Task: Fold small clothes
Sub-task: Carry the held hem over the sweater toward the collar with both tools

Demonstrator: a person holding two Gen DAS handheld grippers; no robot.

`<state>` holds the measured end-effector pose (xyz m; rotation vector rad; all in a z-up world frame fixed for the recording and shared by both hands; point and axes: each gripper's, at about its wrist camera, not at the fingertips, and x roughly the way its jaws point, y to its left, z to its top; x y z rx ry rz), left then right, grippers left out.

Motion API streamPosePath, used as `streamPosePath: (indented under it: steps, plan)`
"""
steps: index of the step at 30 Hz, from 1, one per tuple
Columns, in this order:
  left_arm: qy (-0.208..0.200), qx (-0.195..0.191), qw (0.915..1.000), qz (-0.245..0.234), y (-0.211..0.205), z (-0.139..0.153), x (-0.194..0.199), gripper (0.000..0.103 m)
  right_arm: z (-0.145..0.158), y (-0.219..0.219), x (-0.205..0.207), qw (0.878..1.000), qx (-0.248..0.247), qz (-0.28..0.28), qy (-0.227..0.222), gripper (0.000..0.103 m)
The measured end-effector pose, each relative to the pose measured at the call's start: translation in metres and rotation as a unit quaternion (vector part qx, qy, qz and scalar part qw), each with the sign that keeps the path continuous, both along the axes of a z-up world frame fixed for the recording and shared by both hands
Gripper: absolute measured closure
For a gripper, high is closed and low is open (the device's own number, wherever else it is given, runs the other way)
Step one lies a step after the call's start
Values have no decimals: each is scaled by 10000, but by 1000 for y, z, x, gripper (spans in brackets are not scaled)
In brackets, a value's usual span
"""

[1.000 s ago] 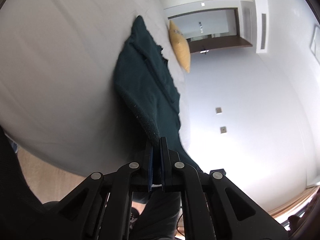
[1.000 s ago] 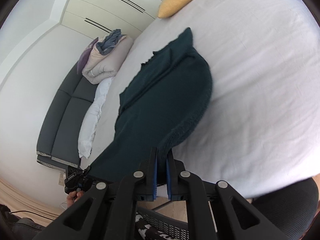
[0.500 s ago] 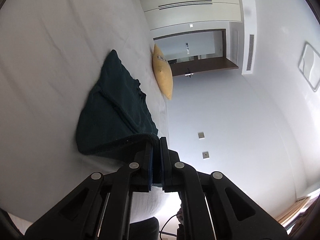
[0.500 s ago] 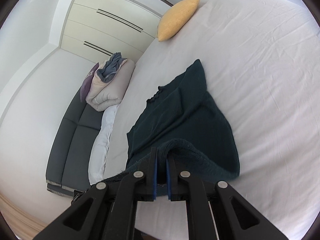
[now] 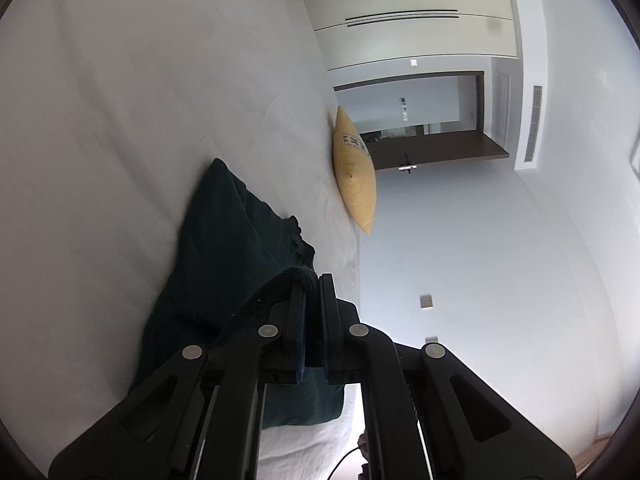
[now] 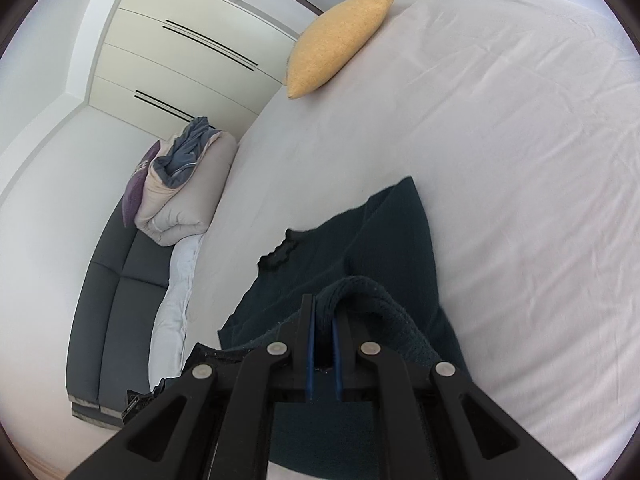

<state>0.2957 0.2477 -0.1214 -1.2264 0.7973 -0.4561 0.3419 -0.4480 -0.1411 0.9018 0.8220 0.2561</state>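
A dark green knitted garment (image 5: 224,240) lies on the white bed sheet (image 5: 140,100), its near end lifted and doubled over the rest. In the left wrist view my left gripper (image 5: 313,280) is shut on one corner of the raised hem. In the right wrist view the same dark green garment (image 6: 380,240) spreads ahead on the bed sheet (image 6: 520,160), and my right gripper (image 6: 325,300) is shut on the other corner of the thick hem, which arches to the right of the fingers. The scalloped neckline lies flat at the far end.
A yellow cushion (image 5: 354,172) (image 6: 336,44) sits at the far edge of the bed. A folded duvet (image 6: 188,192) with a purple pillow rests on a dark grey sofa (image 6: 112,292) beside the bed. White wardrobe doors (image 6: 180,60) and an open doorway (image 5: 412,116) stand beyond.
Both grippers have carried the hem forward over the bed toward the neckline. The garment, earlier stretched out and hanging off the bed's edge, now lies doubled on the sheet.
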Motion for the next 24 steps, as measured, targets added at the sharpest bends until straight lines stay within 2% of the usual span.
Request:
streamPosePath:
  steps: [7,14,18,20,21,22,23,24]
  plan:
    - [262,188,9995,32,-12,-22,71,99,-21,-2,53,9990,-138,-230,345,95]
    - [426,395,9982,125,-20,-40,131,99,-46,-11,89,9965,-222,-431,687,95]
    - [721,531,9958,198,-25,-66,161,98,-60,-13,106,9963,-128,-486,702,93]
    - [952,579,9934,278,-23,-83,171,97,-62,-16,110,9963,-59,-557,654,89]
    - [1023,560,9926,331,-20,-90,175,96,-63,-18,110,9962,20,-610,618,82]
    - [1021,513,9927,389,-16,-95,177,96,-62,-20,110,9961,106,-674,563,70]
    - [1033,521,9923,435,-13,-99,178,96,-61,-23,107,9958,173,-785,434,63]
    - [1042,501,9921,491,-7,-101,178,96,-58,-26,104,9955,188,-881,307,50]
